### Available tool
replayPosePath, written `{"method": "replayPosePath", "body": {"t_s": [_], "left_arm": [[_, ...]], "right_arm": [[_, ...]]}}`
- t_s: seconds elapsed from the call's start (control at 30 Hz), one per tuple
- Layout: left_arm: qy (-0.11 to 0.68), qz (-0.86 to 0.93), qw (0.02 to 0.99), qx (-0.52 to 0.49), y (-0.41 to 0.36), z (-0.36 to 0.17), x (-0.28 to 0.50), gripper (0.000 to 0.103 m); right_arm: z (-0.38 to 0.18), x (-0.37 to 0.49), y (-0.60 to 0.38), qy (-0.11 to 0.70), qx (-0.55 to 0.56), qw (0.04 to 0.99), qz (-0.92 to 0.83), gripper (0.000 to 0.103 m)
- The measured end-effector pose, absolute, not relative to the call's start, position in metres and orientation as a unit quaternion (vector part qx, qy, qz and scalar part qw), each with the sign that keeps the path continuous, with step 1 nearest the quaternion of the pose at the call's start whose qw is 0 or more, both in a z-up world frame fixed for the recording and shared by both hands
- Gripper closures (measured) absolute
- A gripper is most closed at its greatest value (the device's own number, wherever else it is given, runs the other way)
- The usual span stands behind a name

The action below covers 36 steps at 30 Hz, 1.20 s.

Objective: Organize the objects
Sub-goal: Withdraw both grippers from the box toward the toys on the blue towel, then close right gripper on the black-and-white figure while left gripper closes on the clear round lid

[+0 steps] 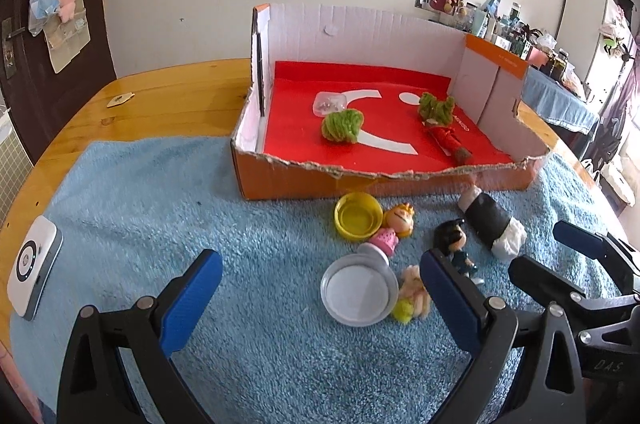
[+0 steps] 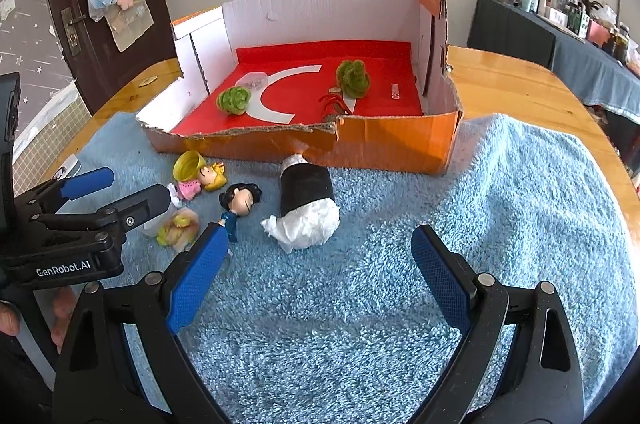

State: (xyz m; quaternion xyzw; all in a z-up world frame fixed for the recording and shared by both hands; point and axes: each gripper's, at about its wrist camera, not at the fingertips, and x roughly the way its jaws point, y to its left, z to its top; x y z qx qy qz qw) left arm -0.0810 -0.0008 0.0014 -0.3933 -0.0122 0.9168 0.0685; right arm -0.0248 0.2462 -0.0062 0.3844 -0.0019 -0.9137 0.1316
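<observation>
A towel (image 1: 140, 183) is lying over the table (image 1: 168, 91), with an open box (image 1: 400, 179) sitting beyond both pairs of jaws. Inside it, two fuzzy balls (image 1: 342, 126) (image 1: 436, 106) are resting side by side. Ahead of the left gripper's (image 1: 320, 276) spread jaws, a lid (image 1: 357, 292) is lying, a cap (image 1: 359, 217) and doll (image 1: 394, 226) just behind it. Past the right gripper's (image 2: 320, 244) left fingertip, a figurine (image 2: 238, 203) and wrapped roll (image 2: 306, 199) are lying.
</observation>
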Motion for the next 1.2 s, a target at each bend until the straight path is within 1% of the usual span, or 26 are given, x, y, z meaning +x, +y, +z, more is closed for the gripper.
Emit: {"method": "replayPosePath", "body": {"t_s": [0.07, 0.17, 0.23, 0.3, 0.33, 0.4, 0.5, 0.7, 1.03, 1.1, 1.2], "left_arm": [[-0.012, 0.916, 0.07, -0.394, -0.002, 0.0, -0.08, 0.003], [-0.012, 0.915, 0.073, -0.396, -0.002, 0.0, -0.079, 0.007], [-0.012, 0.914, 0.076, -0.398, -0.002, -0.001, -0.078, 0.011], [-0.012, 0.913, 0.079, -0.401, -0.002, -0.002, -0.078, 0.015], [-0.012, 0.912, 0.079, -0.402, -0.002, -0.002, -0.077, 0.017], [-0.013, 0.911, 0.082, -0.403, -0.002, -0.003, -0.077, 0.019], [-0.014, 0.91, 0.086, -0.405, -0.002, -0.004, -0.077, 0.024], [-0.007, 0.908, 0.092, -0.409, 0.001, -0.007, -0.076, 0.028], [-0.017, 0.906, 0.094, -0.412, -0.001, -0.009, -0.076, 0.028], [-0.019, 0.906, 0.093, -0.413, -0.003, -0.01, -0.077, 0.028], [-0.019, 0.906, 0.092, -0.412, -0.004, -0.011, -0.076, 0.028]], "right_arm": [[-0.006, -0.024, 0.245, 0.0, 0.384, 0.132, -0.914, 0.009], [-0.005, -0.022, 0.244, 0.002, 0.38, 0.132, -0.915, 0.01], [-0.004, -0.022, 0.243, 0.002, 0.378, 0.133, -0.916, 0.013], [-0.003, -0.021, 0.244, -0.001, 0.375, 0.132, -0.918, 0.021], [-0.003, -0.022, 0.245, -0.002, 0.374, 0.131, -0.918, 0.023], [-0.002, -0.023, 0.246, -0.004, 0.373, 0.13, -0.918, 0.032], [-0.003, -0.025, 0.247, -0.006, 0.376, 0.13, -0.918, 0.041], [-0.007, -0.029, 0.246, -0.002, 0.38, 0.132, -0.915, 0.046], [-0.013, -0.043, 0.241, 0.006, 0.387, 0.136, -0.912, 0.048], [-0.015, -0.046, 0.24, 0.007, 0.39, 0.137, -0.91, 0.051], [-0.016, -0.05, 0.237, 0.008, 0.395, 0.138, -0.908, 0.053]]}}
